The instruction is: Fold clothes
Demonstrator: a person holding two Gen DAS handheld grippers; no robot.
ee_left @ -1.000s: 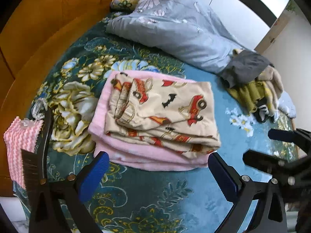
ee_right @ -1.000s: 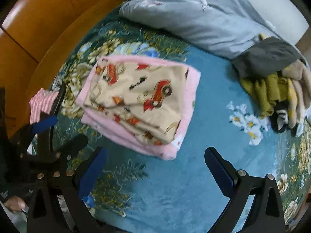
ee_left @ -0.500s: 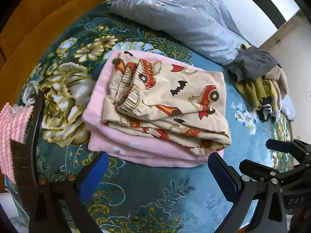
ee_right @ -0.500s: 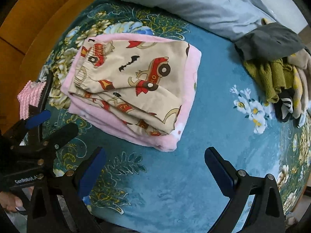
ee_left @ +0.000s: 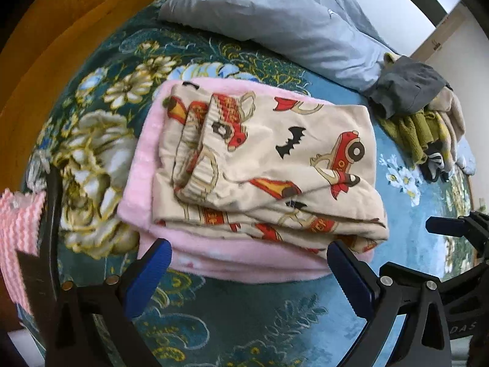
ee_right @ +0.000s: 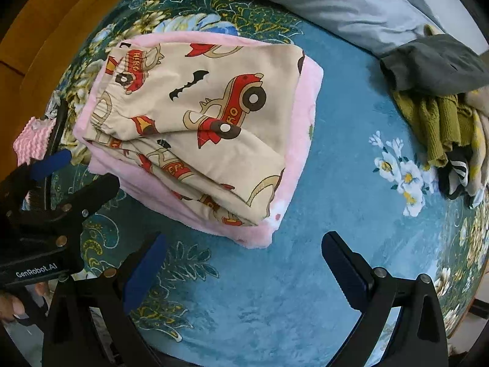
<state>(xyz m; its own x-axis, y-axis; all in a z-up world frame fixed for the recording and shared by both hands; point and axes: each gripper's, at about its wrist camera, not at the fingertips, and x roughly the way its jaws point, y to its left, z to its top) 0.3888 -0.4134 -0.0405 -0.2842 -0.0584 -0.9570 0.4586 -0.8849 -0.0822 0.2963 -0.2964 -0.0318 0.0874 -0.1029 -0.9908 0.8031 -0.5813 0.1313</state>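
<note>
A folded beige garment (ee_left: 269, 168) (ee_right: 198, 116) printed with red cars and bats lies on top of a folded pink fleece piece (ee_left: 232, 260) (ee_right: 302, 116) on the blue floral bedspread (ee_right: 305, 275). My left gripper (ee_left: 249, 258) is open, its blue-padded fingers at the near edge of the pink fleece, holding nothing. My right gripper (ee_right: 244, 250) is open and empty just in front of the stack's near right corner. The left gripper (ee_right: 58, 183) also shows at the left edge of the right wrist view.
A pile of unfolded clothes (ee_left: 428, 128) (ee_right: 443, 116), grey, olive and striped, lies to the right. A grey floral duvet (ee_left: 290, 21) fills the back. A wooden bed frame (ee_left: 61, 46) runs along the left, beside a pink zigzag cloth (ee_left: 18, 232) and a dark brush (ee_left: 39, 269).
Both grippers have moved forward and closer to the folded stack, which now looms larger in both views. The stack itself has not shifted. Both stay open.
</note>
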